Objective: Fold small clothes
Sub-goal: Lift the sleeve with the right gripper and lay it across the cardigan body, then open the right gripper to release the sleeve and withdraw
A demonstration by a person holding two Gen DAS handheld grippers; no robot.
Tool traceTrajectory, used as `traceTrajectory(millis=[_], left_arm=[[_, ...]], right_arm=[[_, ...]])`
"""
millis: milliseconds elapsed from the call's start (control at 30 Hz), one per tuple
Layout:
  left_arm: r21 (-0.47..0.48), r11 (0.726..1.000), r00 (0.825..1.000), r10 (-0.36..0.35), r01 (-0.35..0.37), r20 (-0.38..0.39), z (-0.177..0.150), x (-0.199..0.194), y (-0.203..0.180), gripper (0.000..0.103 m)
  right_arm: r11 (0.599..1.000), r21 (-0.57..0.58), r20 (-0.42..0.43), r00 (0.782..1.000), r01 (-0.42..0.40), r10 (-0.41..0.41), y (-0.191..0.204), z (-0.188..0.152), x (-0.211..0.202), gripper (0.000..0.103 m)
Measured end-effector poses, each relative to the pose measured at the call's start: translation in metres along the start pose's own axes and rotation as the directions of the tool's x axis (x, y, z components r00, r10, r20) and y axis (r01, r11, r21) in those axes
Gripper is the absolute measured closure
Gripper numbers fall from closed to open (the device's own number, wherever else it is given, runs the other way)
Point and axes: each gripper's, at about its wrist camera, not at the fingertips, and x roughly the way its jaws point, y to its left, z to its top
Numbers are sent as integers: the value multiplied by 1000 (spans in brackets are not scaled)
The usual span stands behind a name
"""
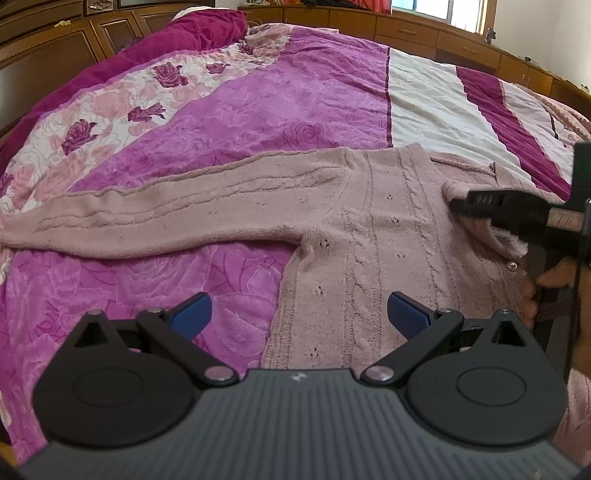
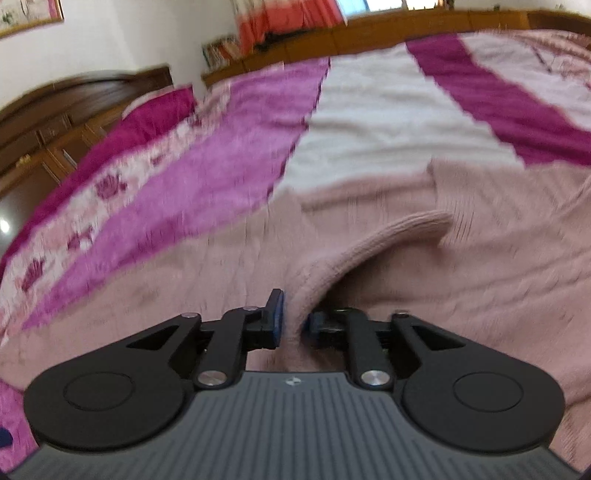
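Observation:
A pale pink cable-knit cardigan (image 1: 369,221) lies on the bed, one sleeve (image 1: 147,218) stretched out to the left. My left gripper (image 1: 297,314) is open and empty, hovering over the cardigan's lower left edge. My right gripper (image 2: 293,321) is shut on a fold of the cardigan's ribbed front edge (image 2: 369,243) and holds it lifted. In the left wrist view the right gripper (image 1: 458,203) shows at the right, pinching that knit near the neckline, above a small button (image 1: 512,264).
The bed is covered by a quilt (image 1: 277,99) in purple, white and magenta with rose prints. A magenta blanket (image 1: 199,33) is bunched at the far end. Wooden cabinets (image 1: 424,33) and a window run behind the bed.

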Motion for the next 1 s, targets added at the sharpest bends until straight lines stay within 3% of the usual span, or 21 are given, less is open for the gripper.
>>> traceTrajectory(millis=[33, 100, 200, 567, 733, 1000], left_arm=[[1, 1000, 1000, -2, 2, 1, 0, 0, 0, 0], [4, 1000, 1000, -5, 5, 2, -1, 0, -1, 0], [6, 1000, 1000, -8, 8, 0, 0, 1, -2, 0], [31, 999, 1000, -29, 29, 2, 6, -1, -12, 0], [37, 997, 998, -67, 67, -10, 12, 0, -20, 0], [111, 990, 996, -91, 90, -3, 22, 4, -52, 0]], right_arm=[[1000, 2, 0, 1000, -10, 10, -1, -4, 0, 73], [999, 9, 3, 999, -38, 38, -1, -6, -3, 53], [997, 11, -3, 997, -72, 72, 1, -6, -10, 39], [997, 30, -11, 998, -69, 69, -11, -10, -63, 28], [999, -30, 45, 999, -19, 20, -24, -15, -108, 27], [997, 11, 76, 994, 77, -78, -68, -9, -146, 26]])
